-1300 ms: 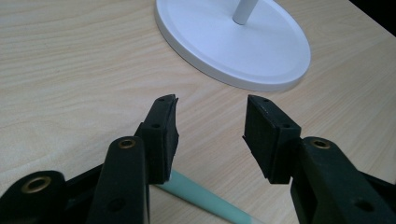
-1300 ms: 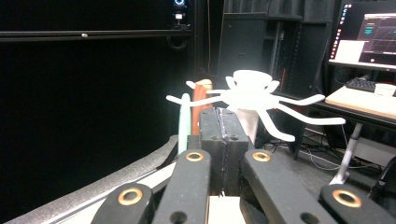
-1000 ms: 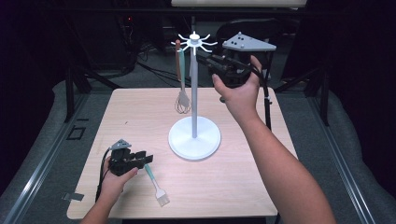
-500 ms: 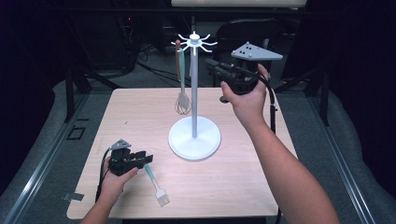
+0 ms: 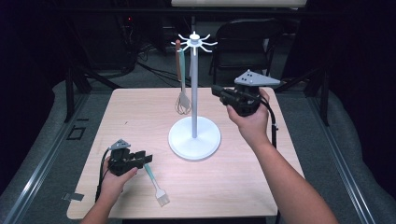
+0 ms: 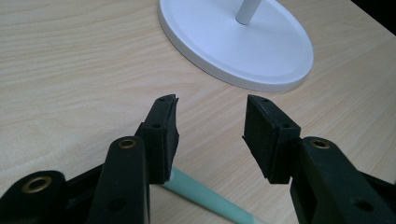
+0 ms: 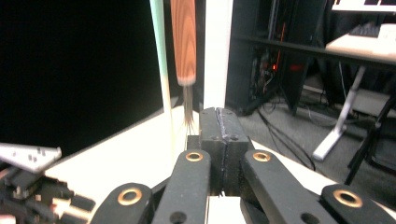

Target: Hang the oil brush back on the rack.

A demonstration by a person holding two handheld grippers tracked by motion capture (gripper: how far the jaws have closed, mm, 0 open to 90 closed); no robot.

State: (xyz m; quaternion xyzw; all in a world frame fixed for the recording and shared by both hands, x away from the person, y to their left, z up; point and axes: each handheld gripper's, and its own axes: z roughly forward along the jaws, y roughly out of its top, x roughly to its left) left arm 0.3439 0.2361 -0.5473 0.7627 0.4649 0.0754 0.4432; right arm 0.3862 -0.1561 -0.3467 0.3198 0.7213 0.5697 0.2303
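Note:
A white hanging stand (image 5: 194, 93) rises from a round base (image 6: 243, 46) at the table's middle. From its top hooks hang a wooden-handled whisk (image 5: 181, 93) and a mint-handled utensil (image 7: 159, 56). A mint-handled brush (image 5: 156, 186) lies flat on the table at the front left. My left gripper (image 5: 145, 158) rests low over the brush's handle end, open; the mint handle (image 6: 210, 200) passes under the left jaw. My right gripper (image 5: 215, 90) is held in the air right of the pole, pointing at it, shut with nothing between its jaws (image 7: 219, 126).
The wooden table (image 5: 140, 107) has bare room left of the stand and in front of it. A dark chair (image 5: 252, 37) and cables stand behind the far edge. A strip of tape (image 5: 72, 197) lies on the floor at the front left.
My right gripper has come down from beside the stand's top hooks and drawn back to the right of the pole. The left gripper and the brush have stayed put.

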